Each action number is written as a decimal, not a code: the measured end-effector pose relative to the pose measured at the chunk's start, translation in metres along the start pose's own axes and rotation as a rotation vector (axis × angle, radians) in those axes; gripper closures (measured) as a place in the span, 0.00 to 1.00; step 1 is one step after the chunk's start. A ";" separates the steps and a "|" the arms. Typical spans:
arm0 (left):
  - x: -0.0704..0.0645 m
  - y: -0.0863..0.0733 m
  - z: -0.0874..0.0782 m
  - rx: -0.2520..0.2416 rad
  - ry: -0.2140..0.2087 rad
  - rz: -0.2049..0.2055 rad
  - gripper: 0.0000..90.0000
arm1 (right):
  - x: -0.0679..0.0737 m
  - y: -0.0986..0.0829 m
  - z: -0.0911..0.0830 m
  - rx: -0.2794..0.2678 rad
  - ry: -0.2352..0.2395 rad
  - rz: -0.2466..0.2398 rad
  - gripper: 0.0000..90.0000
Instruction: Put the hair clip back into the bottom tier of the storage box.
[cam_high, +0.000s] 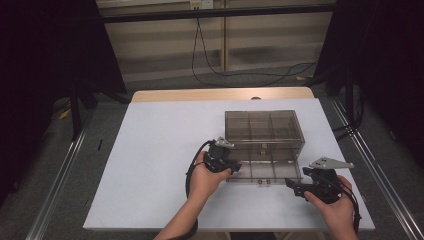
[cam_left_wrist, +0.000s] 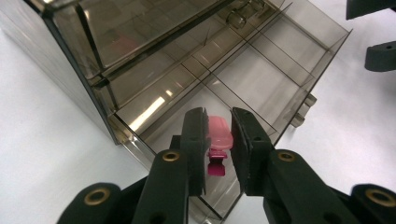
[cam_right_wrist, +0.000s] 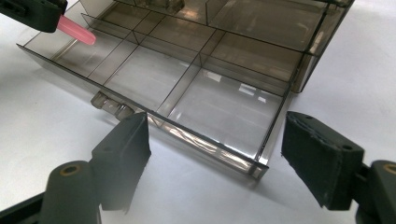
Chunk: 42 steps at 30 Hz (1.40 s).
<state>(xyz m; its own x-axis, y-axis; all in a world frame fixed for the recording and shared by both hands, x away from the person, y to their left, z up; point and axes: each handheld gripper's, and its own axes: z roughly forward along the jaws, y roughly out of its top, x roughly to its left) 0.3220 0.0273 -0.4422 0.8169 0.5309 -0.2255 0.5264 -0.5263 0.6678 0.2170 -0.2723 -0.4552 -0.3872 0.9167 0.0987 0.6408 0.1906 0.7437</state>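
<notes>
A smoky see-through drawer box (cam_high: 262, 127) stands on the white table (cam_high: 150, 165). Its bottom drawer (cam_high: 262, 172) is pulled out toward me and is split into several empty compartments (cam_right_wrist: 187, 84). My left gripper (cam_left_wrist: 218, 116) is shut on a small pink tube-like item (cam_left_wrist: 219, 135) with a darker magenta end, held just above the drawer's left compartment. From the right gripper view the pink item (cam_right_wrist: 77, 31) sticks out of the left gripper (cam_right_wrist: 32, 14). My right gripper (cam_right_wrist: 217, 123) stands open at the drawer's front right corner, holding nothing.
The drawer's front carries two small clear knobs (cam_right_wrist: 112, 105). The box's upper drawers (cam_left_wrist: 140, 37) are closed. Bare white table lies to the left of the box and in front of it. Black stands and cables sit beyond the table's far edge (cam_high: 220, 95).
</notes>
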 end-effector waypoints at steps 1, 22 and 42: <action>0.000 0.000 0.001 0.001 -0.005 -0.003 0.84 | 0.000 0.000 0.000 0.000 -0.001 0.001 0.26; -0.001 -0.001 0.007 0.011 -0.011 0.002 0.78 | 0.000 0.001 -0.002 0.000 -0.004 0.002 0.26; 0.004 0.016 -0.026 0.010 -0.010 0.020 0.83 | 0.004 0.001 0.000 -0.001 0.007 -0.003 0.26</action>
<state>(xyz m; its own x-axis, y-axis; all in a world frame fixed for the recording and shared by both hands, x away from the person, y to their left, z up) 0.3279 0.0381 -0.4142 0.8299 0.5131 -0.2194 0.5118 -0.5434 0.6654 0.2156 -0.2688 -0.4539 -0.3941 0.9135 0.1013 0.6386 0.1929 0.7449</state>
